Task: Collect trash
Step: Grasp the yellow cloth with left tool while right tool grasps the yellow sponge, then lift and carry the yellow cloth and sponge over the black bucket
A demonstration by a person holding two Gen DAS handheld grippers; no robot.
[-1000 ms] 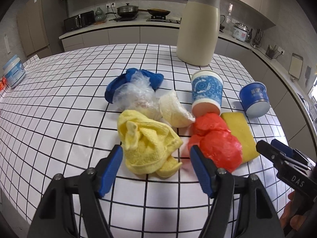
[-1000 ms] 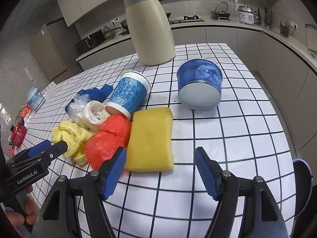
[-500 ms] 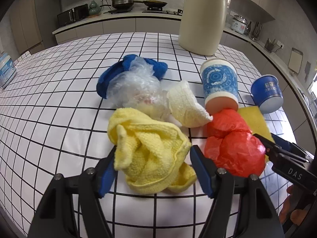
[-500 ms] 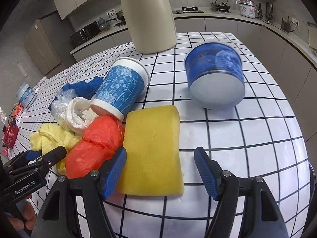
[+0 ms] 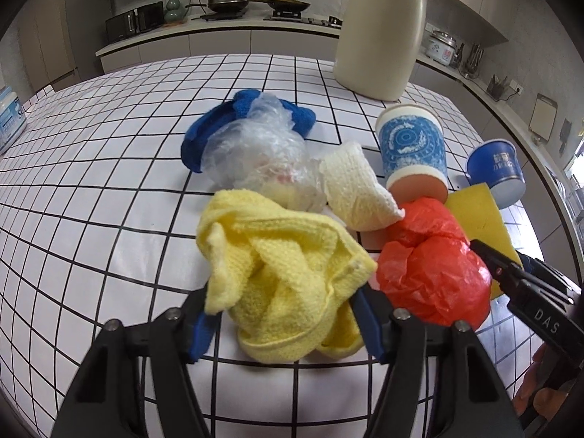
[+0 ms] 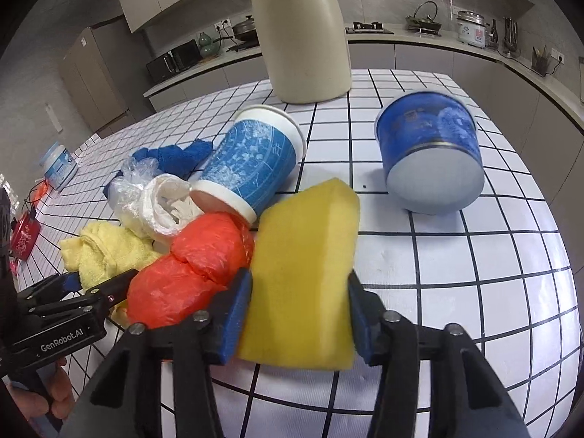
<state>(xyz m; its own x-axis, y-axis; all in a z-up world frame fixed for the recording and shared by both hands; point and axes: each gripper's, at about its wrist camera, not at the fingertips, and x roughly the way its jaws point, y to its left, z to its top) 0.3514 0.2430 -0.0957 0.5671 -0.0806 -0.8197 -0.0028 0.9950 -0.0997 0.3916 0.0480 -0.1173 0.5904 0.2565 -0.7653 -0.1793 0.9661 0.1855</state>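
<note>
My left gripper (image 5: 283, 323) is shut on the crumpled yellow cloth (image 5: 281, 270), which fills the space between its blue pads. My right gripper (image 6: 297, 314) is shut on the yellow sponge (image 6: 303, 266), its far end lifted. Beside them lie a red plastic bag (image 5: 430, 273) (image 6: 189, 270), a white crumpled wrapper (image 5: 356, 189), a clear plastic bag (image 5: 255, 153), a blue cloth (image 5: 197, 138), a tipped blue-patterned paper cup (image 6: 252, 168) and an upturned dark blue cup (image 6: 430, 160).
A tall cream thermos jug (image 6: 303, 33) stands at the back of the white grid-tiled table (image 6: 474, 273). A white tub (image 5: 9, 120) sits at the far left edge. Kitchen counters run behind. The table edge falls off at the right.
Both grippers moved forward and closed: the left onto the yellow cloth, the right onto the yellow sponge. The sponge now tilts up between the right pads.
</note>
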